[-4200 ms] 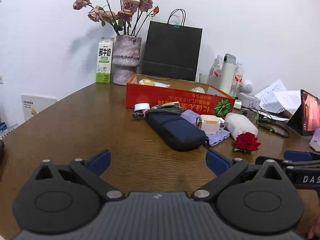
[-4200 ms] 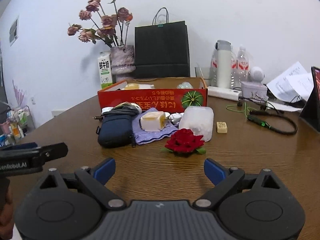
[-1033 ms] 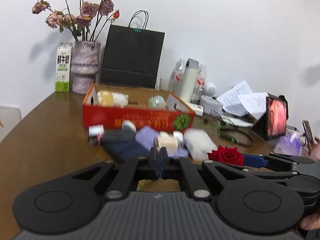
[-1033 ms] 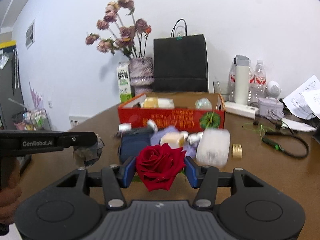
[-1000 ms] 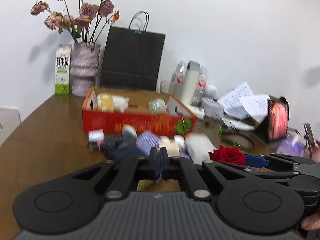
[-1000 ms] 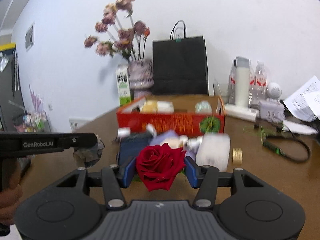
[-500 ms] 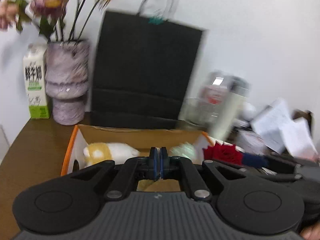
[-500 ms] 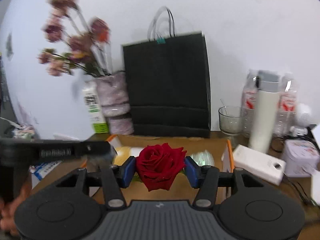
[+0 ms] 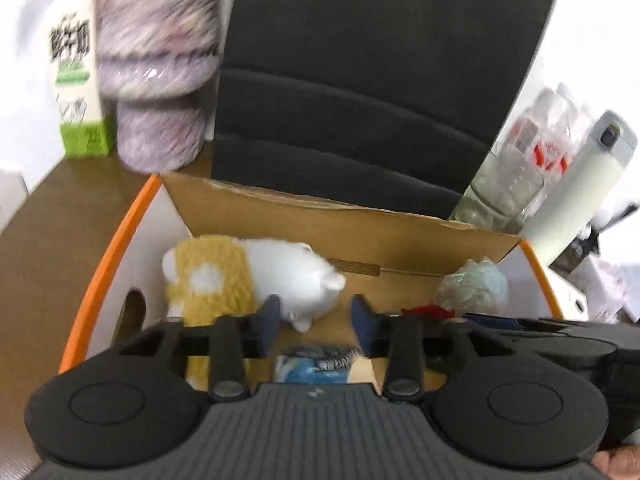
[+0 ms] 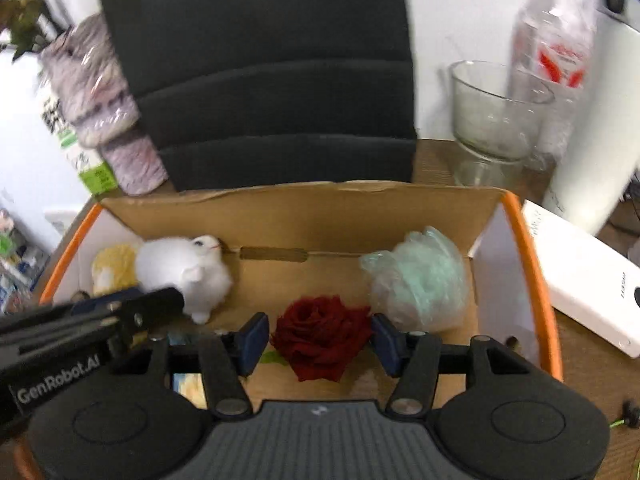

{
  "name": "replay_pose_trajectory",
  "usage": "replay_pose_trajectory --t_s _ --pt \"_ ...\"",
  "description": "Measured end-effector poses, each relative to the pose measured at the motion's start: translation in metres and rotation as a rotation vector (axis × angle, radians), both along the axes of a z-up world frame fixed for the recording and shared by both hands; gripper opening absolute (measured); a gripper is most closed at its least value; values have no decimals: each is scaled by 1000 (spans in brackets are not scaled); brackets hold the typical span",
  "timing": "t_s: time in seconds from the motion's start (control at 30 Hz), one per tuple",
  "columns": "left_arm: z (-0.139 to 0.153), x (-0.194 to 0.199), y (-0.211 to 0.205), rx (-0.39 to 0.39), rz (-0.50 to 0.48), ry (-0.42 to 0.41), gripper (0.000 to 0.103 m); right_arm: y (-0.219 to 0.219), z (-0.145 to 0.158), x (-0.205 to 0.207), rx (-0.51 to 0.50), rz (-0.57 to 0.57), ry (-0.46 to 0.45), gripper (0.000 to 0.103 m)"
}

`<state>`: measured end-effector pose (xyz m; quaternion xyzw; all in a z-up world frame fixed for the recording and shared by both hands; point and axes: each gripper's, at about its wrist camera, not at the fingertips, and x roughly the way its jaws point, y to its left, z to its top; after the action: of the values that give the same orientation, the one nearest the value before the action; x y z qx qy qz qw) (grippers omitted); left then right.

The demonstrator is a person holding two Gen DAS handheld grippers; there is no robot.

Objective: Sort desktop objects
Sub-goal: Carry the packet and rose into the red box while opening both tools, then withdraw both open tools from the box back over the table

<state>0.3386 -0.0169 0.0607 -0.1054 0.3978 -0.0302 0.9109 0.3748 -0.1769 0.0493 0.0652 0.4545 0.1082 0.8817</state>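
Two grippers, seen over the tabletop a second ago, are now held over the cardboard box (image 10: 516, 216). Left gripper (image 9: 316, 318): jaws parted, small packet (image 9: 316, 364) dropped inside. Right gripper (image 10: 316, 338): jaws slack around the red rose (image 10: 324, 336), judged released. Both items sorted.

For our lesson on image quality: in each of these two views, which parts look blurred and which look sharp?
Left wrist view: the vase and milk carton are smeared by motion blur, while the left gripper is sharp. Right wrist view: the rose and right gripper are fairly crisp; the bottle and vase are streaked.
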Motion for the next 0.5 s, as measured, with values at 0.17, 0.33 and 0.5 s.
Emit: replay_pose_trajectory --t_s 0.17,0.33,0.5 --pt "18 -21 2 12 5 -59 74 -18 20 -15 14 -26 -30 72" --pt "43 -51 9 17 31 -93 88 -35 55 -44 16 -65 -77 81" --pt "63 -78 15 68 79 -123 100 -35 79 -80 -10 -72 -111 83"
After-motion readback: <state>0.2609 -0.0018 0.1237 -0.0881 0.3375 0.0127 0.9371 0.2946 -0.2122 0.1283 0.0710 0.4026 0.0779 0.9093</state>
